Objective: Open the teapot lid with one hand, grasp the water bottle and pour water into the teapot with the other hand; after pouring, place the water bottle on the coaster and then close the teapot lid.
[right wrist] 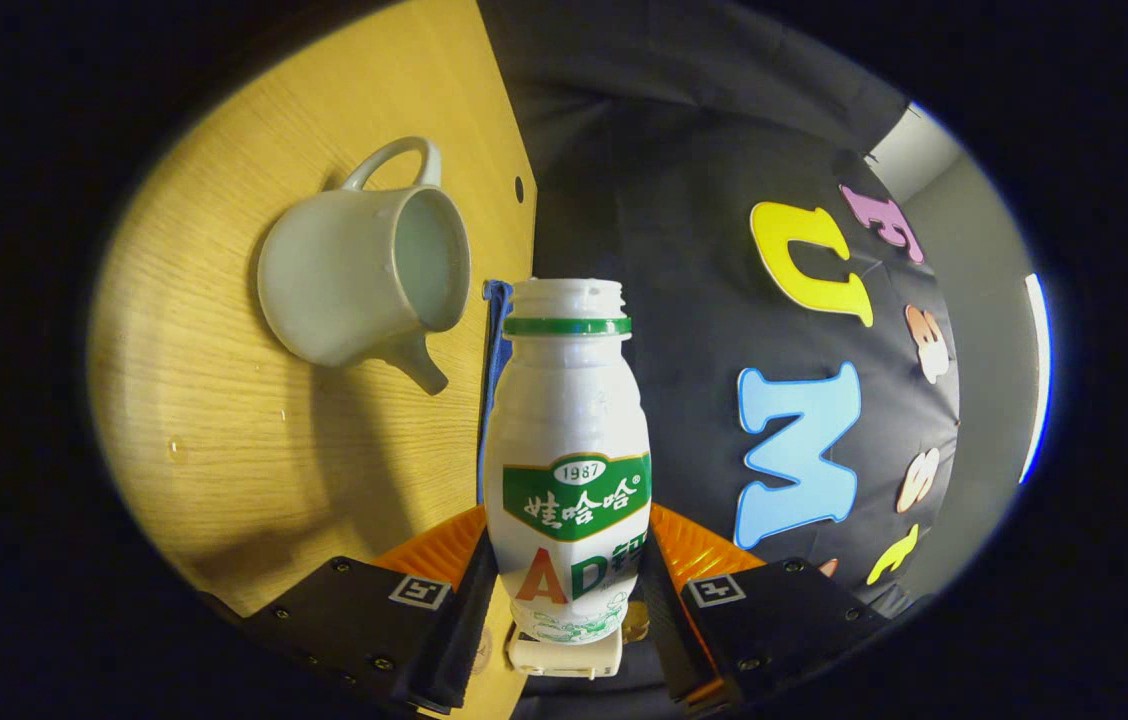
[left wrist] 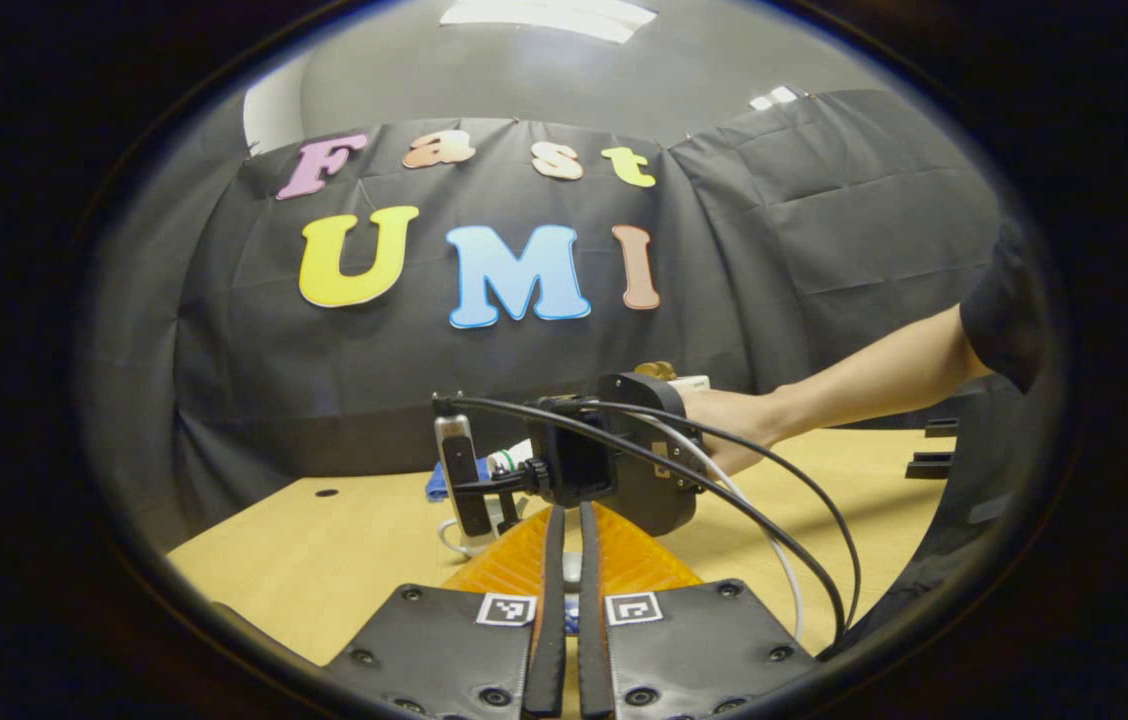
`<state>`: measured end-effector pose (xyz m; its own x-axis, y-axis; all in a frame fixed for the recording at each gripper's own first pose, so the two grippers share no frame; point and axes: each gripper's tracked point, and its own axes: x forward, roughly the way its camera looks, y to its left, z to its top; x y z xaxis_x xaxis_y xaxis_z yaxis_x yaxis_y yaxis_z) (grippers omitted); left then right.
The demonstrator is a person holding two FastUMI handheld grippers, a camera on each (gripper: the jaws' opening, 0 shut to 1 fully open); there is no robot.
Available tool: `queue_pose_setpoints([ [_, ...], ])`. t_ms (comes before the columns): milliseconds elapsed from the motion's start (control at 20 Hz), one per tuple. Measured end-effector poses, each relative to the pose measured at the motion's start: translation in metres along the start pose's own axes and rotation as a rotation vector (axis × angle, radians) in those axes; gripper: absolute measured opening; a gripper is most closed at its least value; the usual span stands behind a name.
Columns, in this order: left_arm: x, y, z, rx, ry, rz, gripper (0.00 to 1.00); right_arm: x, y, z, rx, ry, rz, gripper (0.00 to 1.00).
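In the right gripper view my right gripper (right wrist: pixel 567 585) is shut on the white water bottle (right wrist: pixel 566 440), which has a green label and no cap. Its mouth points past the white teapot (right wrist: pixel 354 280), which stands lidless on the wooden table (right wrist: pixel 194 400). A blue coaster (right wrist: pixel 494 380) peeks out behind the bottle. In the left gripper view my left gripper (left wrist: pixel 570 525) is closed on a small pale piece, apparently the teapot lid (left wrist: pixel 572 568), mostly hidden. Farther off a hand (left wrist: pixel 734 425) holds the right gripper (left wrist: pixel 614 460) with the bottle (left wrist: pixel 509 458) lying sideways over the teapot's handle (left wrist: pixel 451 537) and the coaster (left wrist: pixel 438 484).
A few water drops (right wrist: pixel 174 450) lie on the table near the teapot. Cables (left wrist: pixel 784 520) trail from the other gripper across the tabletop. Black cloth walls close the booth behind the table, and a dark rack (left wrist: pixel 929 460) stands at the table's right.
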<state>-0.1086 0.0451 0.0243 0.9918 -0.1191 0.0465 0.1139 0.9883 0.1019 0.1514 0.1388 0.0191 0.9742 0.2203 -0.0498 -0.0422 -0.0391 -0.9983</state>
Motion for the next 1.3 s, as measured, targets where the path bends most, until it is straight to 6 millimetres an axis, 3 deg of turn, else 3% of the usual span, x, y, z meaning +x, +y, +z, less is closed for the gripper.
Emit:
queue_pose_setpoints([
  [50, 0.000, 0.000, 0.000, 0.000, 0.001, -0.001, 0.15, 0.000, -0.001, 0.000, -0.017, -0.003, -0.003, 0.71],
  [150, 0.000, -0.001, -0.002, 0.001, 0.005, -0.003, 0.11, 0.001, -0.004, 0.000, -0.052, -0.006, -0.008, 0.71],
  [250, 0.000, 0.001, -0.002, 0.001, 0.006, -0.001, 0.16, 0.002, -0.008, 0.000, -0.094, -0.008, -0.019, 0.71],
  [800, -0.002, 0.003, 0.000, 0.013, 0.008, 0.010, 0.15, 0.003, -0.019, 0.006, -0.246, -0.037, -0.057, 0.71],
  [850, -0.001, 0.003, 0.001, 0.013, 0.008, 0.010, 0.11, 0.003, -0.020, 0.005, -0.248, -0.036, -0.057, 0.71],
  [900, -0.002, 0.004, 0.000, 0.014, 0.007, 0.012, 0.15, 0.004, -0.020, 0.005, -0.254, -0.034, -0.057, 0.71],
  [1250, -0.001, 0.003, -0.001, 0.015, 0.014, 0.011, 0.16, 0.004, -0.036, 0.006, -0.321, -0.041, -0.100, 0.71],
  [1300, -0.002, 0.003, -0.001, 0.017, 0.012, 0.012, 0.11, 0.004, -0.038, 0.006, -0.329, -0.042, -0.105, 0.71],
])
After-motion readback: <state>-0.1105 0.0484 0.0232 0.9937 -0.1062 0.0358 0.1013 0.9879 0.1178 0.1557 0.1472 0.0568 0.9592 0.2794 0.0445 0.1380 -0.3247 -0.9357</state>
